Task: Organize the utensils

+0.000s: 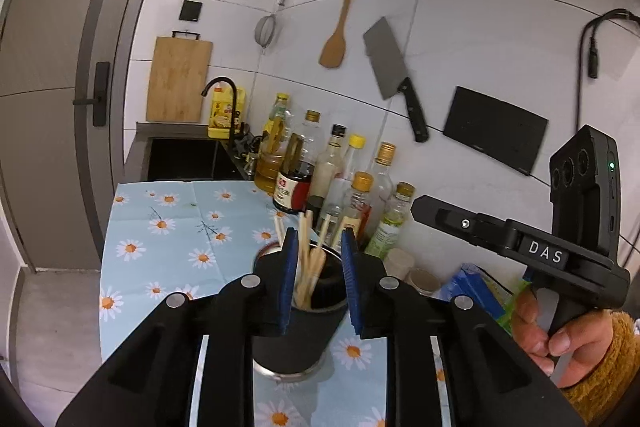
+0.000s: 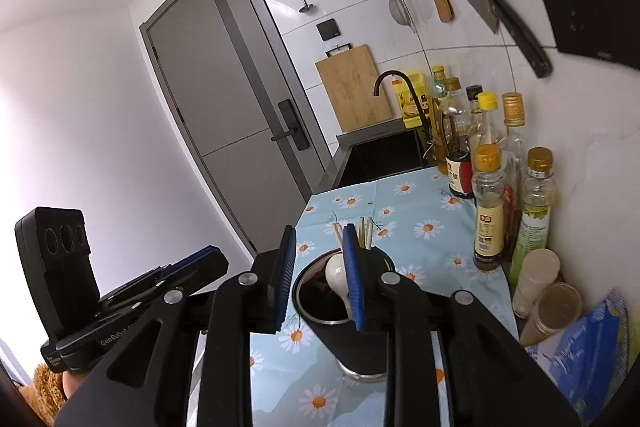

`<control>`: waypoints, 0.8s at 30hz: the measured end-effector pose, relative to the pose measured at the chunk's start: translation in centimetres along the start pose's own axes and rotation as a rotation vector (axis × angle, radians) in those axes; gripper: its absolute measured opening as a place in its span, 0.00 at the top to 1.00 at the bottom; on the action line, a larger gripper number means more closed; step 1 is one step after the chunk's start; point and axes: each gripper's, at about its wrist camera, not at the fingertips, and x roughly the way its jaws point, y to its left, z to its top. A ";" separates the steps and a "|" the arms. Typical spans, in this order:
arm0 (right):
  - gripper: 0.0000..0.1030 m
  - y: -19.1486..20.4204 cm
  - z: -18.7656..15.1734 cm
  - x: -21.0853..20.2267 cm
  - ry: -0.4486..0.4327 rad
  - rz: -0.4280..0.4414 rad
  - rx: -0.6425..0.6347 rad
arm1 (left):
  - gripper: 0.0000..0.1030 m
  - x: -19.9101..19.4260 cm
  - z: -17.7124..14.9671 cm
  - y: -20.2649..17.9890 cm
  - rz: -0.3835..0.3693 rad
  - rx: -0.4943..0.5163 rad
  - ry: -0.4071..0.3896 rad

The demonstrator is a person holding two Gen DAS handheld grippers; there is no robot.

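Your left gripper (image 1: 318, 277) hangs with jaws apart over the black utensil holder (image 1: 294, 339) on the daisy tablecloth (image 1: 160, 239), chopsticks (image 1: 310, 259) inside. Your right gripper (image 2: 316, 279), also apart, frames its white spoon (image 2: 336, 273).

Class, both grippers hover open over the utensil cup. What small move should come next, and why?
Probably lift both grippers clear. The left gripper and right gripper are open and empty, while the chopsticks and white spoon already stand in the cup.
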 end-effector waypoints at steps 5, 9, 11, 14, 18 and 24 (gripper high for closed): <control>0.66 0.6 -0.5 -2.5 -0.001 -0.001 0.000 | 0.79 -2.1 -0.4 -1.3 0.010 0.025 0.007; 0.62 0.7 -0.9 -4.4 0.003 0.003 -0.007 | 0.71 -3.2 -0.9 -2.7 0.052 0.048 0.035; 0.59 0.6 -1.1 -5.5 0.005 0.007 -0.013 | 0.68 -4.0 -1.3 -3.5 0.061 0.046 0.042; 0.53 0.3 -1.4 -7.3 0.005 0.021 -0.020 | 0.60 -5.0 -1.9 -4.4 0.085 0.045 0.052; 0.40 -0.3 -1.9 -9.2 0.023 0.028 -0.022 | 0.32 -6.6 -2.8 -5.8 0.125 0.014 0.068; 0.10 -0.5 -3.2 -11.9 0.042 0.020 -0.088 | 0.07 -8.7 -4.2 -8.1 0.197 0.020 0.069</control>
